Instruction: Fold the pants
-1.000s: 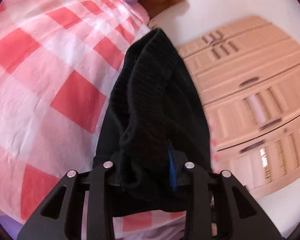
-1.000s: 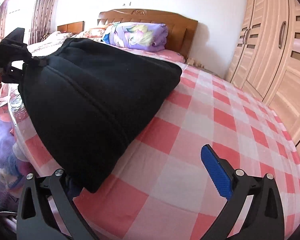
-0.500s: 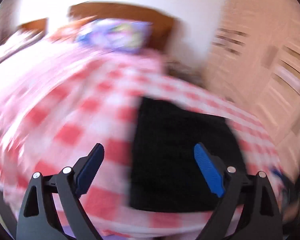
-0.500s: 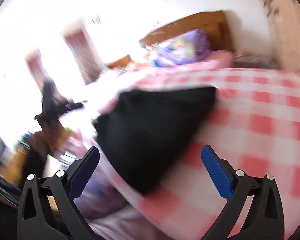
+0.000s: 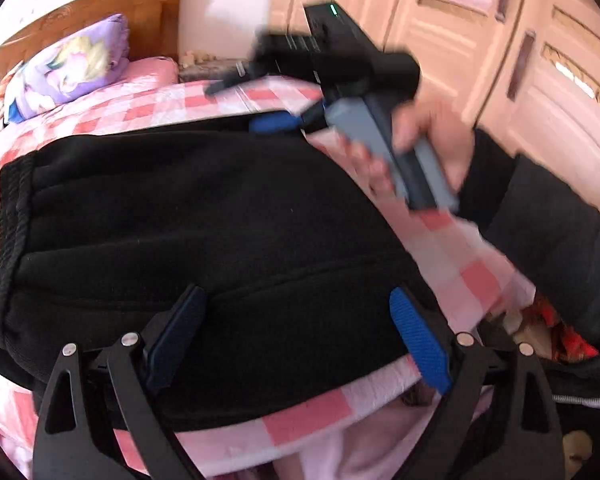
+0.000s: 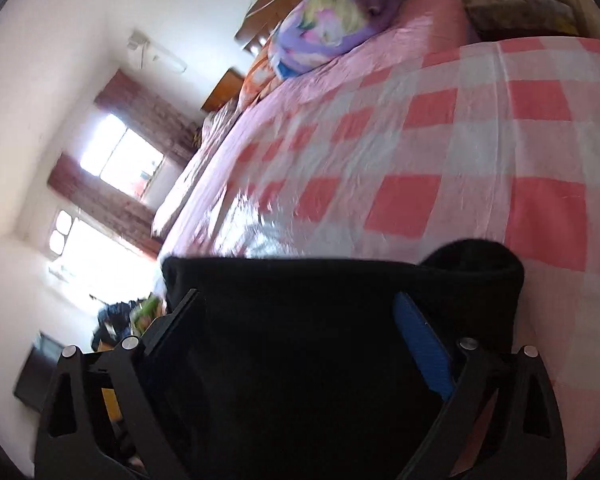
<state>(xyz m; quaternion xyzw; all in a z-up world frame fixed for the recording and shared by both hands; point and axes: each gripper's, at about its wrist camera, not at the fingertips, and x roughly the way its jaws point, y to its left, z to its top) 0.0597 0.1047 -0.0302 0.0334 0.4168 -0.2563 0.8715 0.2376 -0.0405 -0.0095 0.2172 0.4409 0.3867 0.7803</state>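
The black pants [image 5: 204, 236] lie folded flat on the pink checked bed [image 5: 148, 108], near its front edge. My left gripper [image 5: 296, 340] is open, its blue-padded fingers spread over the near edge of the pants. My right gripper [image 5: 276, 124], held in a hand, hovers over the far right edge of the pants, blurred. In the right wrist view the right gripper [image 6: 296, 340] is open with the black pants [image 6: 300, 360] under and between its fingers.
A purple pillow [image 5: 68, 68] and wooden headboard [image 5: 112, 8] are at the far end of the bed. Wardrobe doors [image 5: 500, 40] stand on the right. Windows with red curtains [image 6: 112, 176] are on the left wall.
My left gripper let go of the hanging pants and opened. The pants went from hanging to lying flat on the bed. Both grippers swung round over them.
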